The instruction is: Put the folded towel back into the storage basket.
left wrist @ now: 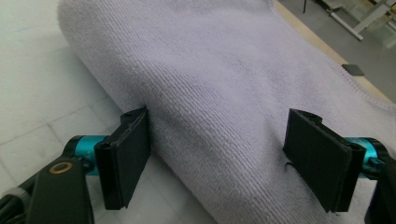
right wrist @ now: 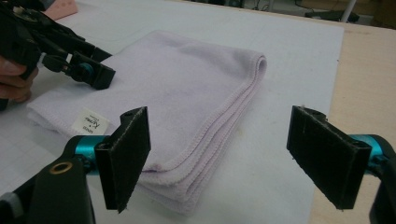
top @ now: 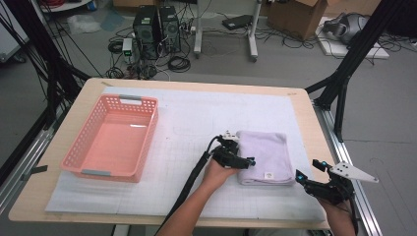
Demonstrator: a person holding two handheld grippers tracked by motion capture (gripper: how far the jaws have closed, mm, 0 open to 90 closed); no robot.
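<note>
A folded lilac towel (top: 263, 152) lies on the white mat, right of centre. My left gripper (top: 243, 158) is at its left rolled edge. In the left gripper view the towel (left wrist: 219, 84) bulges up between the wide-set jaws of the gripper (left wrist: 217, 154); one pad stands beside the fold, the other over the cloth, and neither visibly squeezes it. My right gripper (top: 309, 169) hovers off the towel's front right corner. Its jaws (right wrist: 219, 154) stand open with nothing between them, facing the towel's (right wrist: 187, 88) stitched edges. The left gripper (right wrist: 88, 70) rests on the far side there.
A pink perforated basket (top: 83, 147) stands on the left of the mat (top: 196, 118), with nothing in it. A small white label (right wrist: 91, 122) sits on the towel's near corner. The bare wooden table edge (top: 314, 128) runs close to the right gripper.
</note>
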